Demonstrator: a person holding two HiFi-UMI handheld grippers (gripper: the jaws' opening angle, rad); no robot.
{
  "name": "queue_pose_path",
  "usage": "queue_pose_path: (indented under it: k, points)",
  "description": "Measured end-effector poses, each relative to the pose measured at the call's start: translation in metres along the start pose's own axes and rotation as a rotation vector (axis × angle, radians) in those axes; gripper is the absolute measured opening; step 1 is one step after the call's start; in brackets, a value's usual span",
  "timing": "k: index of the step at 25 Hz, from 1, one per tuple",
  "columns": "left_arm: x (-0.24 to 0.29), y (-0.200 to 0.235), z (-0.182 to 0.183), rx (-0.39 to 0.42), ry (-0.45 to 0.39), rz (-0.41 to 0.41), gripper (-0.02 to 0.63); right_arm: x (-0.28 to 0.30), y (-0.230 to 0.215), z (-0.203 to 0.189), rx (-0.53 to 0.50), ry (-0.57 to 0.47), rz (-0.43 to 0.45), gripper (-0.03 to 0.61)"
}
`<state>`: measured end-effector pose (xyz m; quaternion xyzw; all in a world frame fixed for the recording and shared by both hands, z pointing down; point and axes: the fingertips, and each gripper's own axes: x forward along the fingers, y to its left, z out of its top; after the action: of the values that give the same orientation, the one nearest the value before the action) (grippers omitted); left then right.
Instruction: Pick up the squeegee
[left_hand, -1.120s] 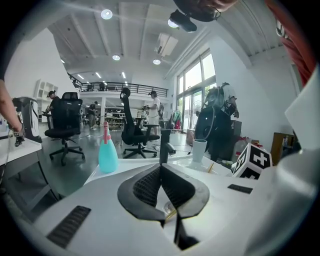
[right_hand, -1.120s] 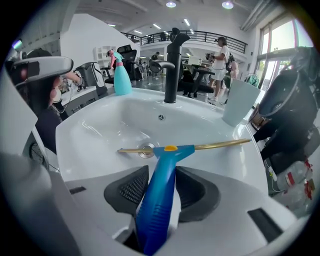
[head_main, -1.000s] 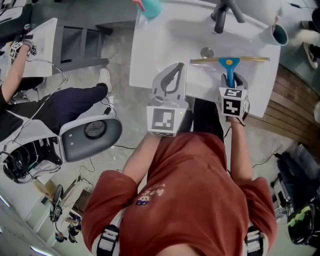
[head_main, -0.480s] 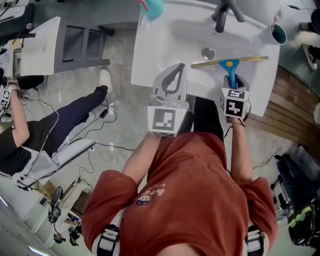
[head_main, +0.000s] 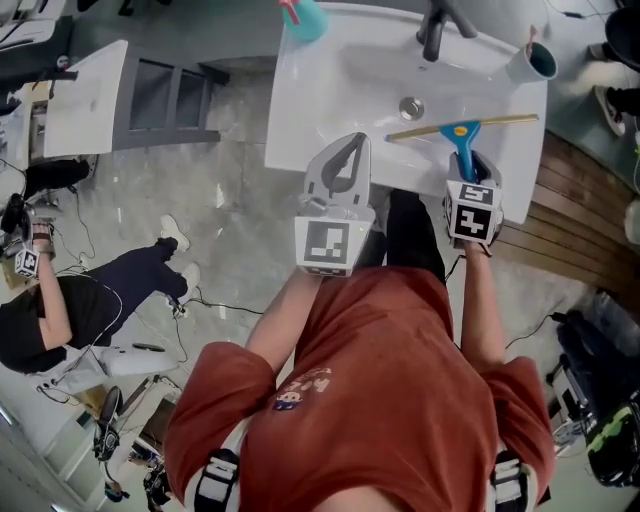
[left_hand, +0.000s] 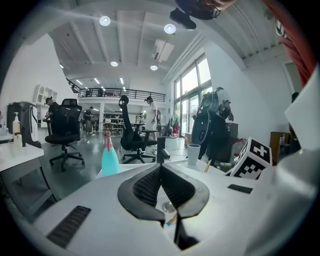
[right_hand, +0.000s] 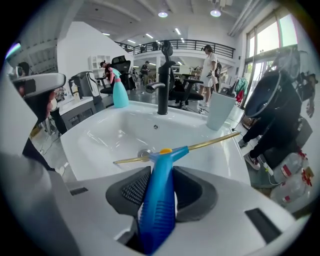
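Right gripper (right_hand: 161, 175) clamps the squeegee (head_main: 459, 130) by its handle, over the sink's (head_main: 320, 90) front right edge.
Hold firm and lift level so the blade clears the cup (head_main: 530, 62); left gripper (left_hand: 161, 169) is closed, empty.

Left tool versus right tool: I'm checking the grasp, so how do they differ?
The right tool clamps the squeegee by its blue handle; the left tool is shut on nothing. The right tool looks down into the sink; the left tool looks out across the room. Both have dark ribbed pads.
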<state>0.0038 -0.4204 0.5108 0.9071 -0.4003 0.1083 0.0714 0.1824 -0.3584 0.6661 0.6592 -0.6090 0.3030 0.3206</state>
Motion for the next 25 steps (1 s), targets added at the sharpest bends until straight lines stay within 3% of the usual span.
queue_pose_path:
  k: [15,25]
  points:
    - [-0.072,-0.021,0.031,0.034,-0.115,-0.016,0.015,-0.100,-0.003,-0.008,0.053,-0.176,-0.075,0.146]
    - [-0.106,-0.021,0.082,0.054,-0.244,0.018,0.015,-0.189,-0.009,0.038,0.074,-0.418,-0.117,0.146]
